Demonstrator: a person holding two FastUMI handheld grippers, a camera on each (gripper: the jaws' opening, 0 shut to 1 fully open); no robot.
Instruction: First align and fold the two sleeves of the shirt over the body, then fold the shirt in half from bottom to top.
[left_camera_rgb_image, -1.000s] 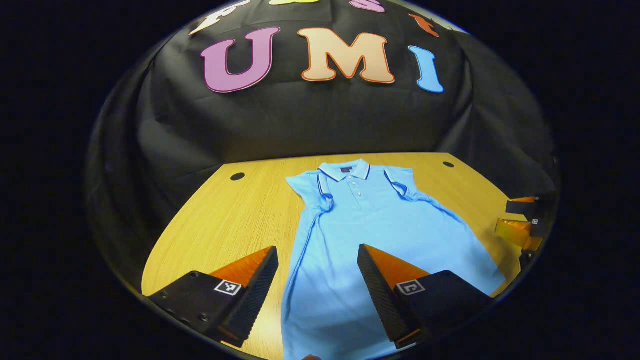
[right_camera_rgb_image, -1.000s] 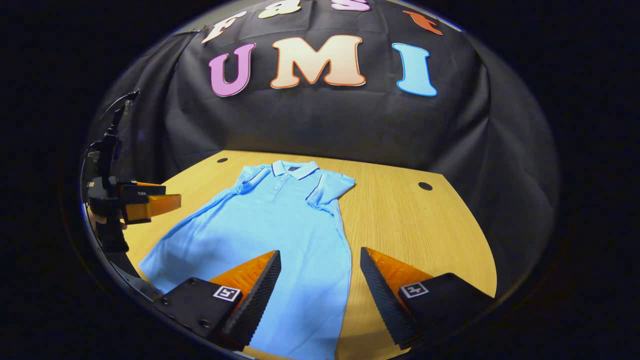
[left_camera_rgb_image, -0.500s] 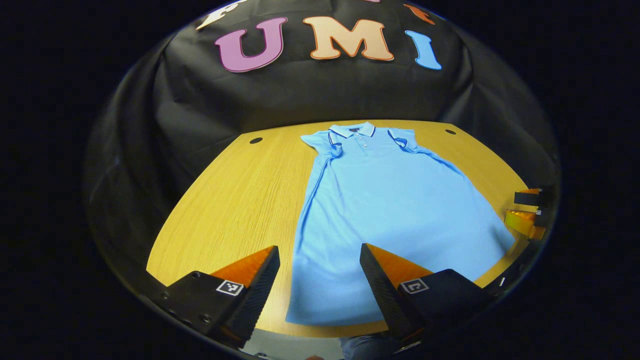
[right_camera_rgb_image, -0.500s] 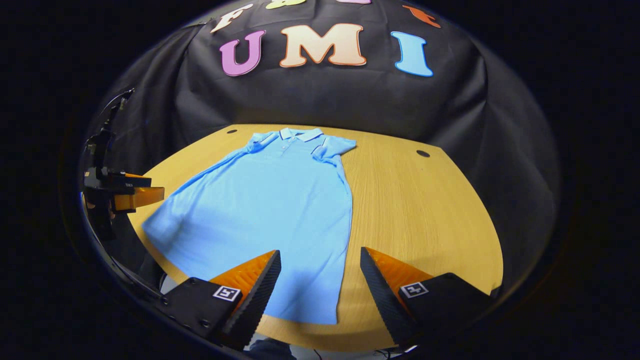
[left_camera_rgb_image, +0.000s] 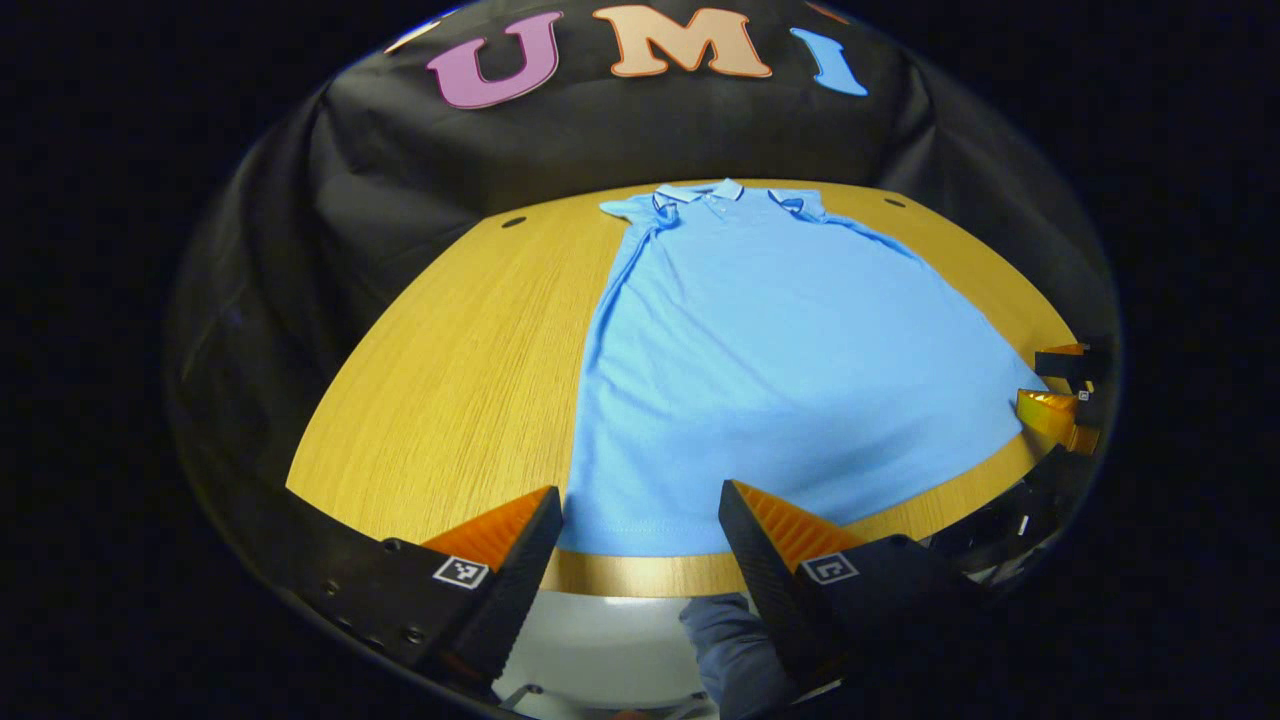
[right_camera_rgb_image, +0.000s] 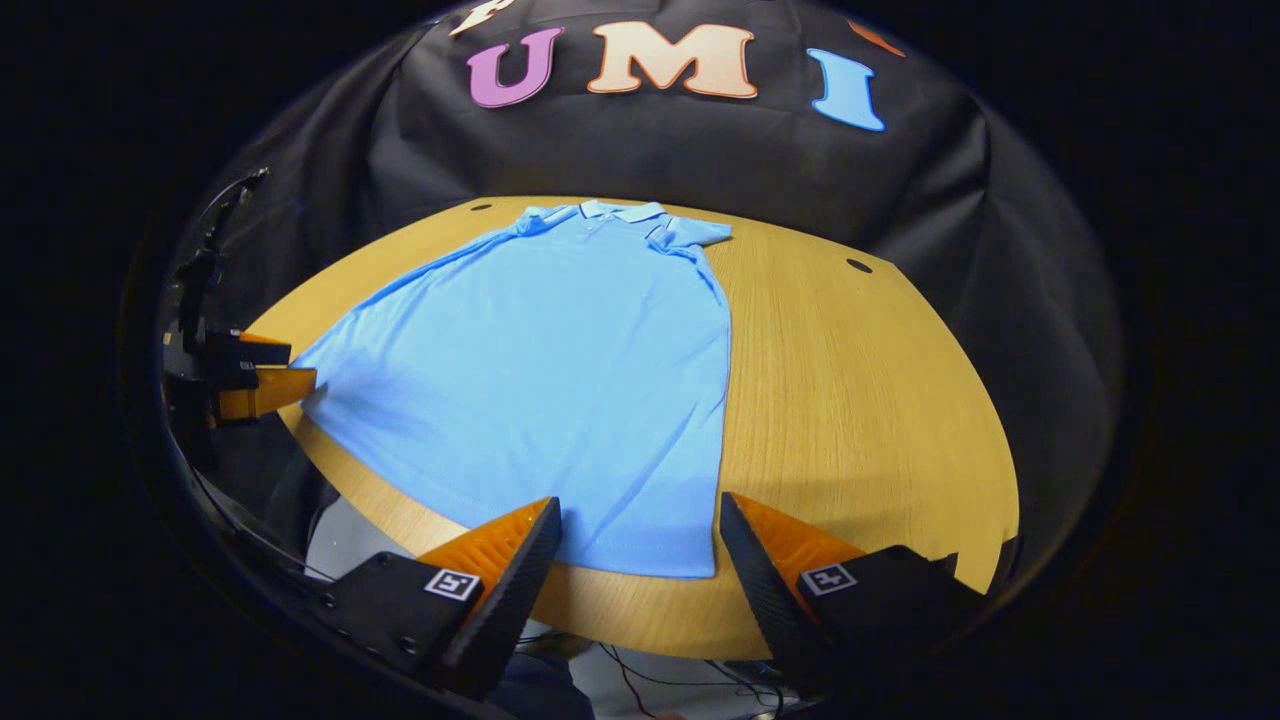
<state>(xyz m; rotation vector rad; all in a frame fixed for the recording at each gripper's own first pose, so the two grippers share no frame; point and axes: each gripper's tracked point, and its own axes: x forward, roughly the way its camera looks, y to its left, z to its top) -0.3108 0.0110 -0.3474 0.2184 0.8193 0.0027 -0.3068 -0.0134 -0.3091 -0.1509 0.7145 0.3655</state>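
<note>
A light blue polo shirt (left_camera_rgb_image: 780, 350) lies flat on the wooden table (left_camera_rgb_image: 450, 350), collar at the far end and hem along the near edge. Both short sleeves lie tucked in beside the collar. My left gripper (left_camera_rgb_image: 638, 495) hangs open above the hem's left corner, touching nothing. In the right gripper view the shirt (right_camera_rgb_image: 560, 360) spreads ahead, and my right gripper (right_camera_rgb_image: 640, 503) is open over the hem's right corner. The right gripper (left_camera_rgb_image: 1030, 378) also appears at the far right of the left gripper view. The left gripper (right_camera_rgb_image: 300, 362) appears at the left of the right gripper view.
The table's (right_camera_rgb_image: 850, 400) near edge runs just under both pairs of fingers. Small dark holes (left_camera_rgb_image: 513, 221) (right_camera_rgb_image: 858, 266) sit in its far corners. Below the edge are a person's clothed leg (left_camera_rgb_image: 730, 640) and some cables (right_camera_rgb_image: 640, 680). Black cloth closes the back.
Both grippers have drawn back from above the shirt's middle toward the table's near edge. The hem and the table edge have come into sight. The shirt has not moved.
</note>
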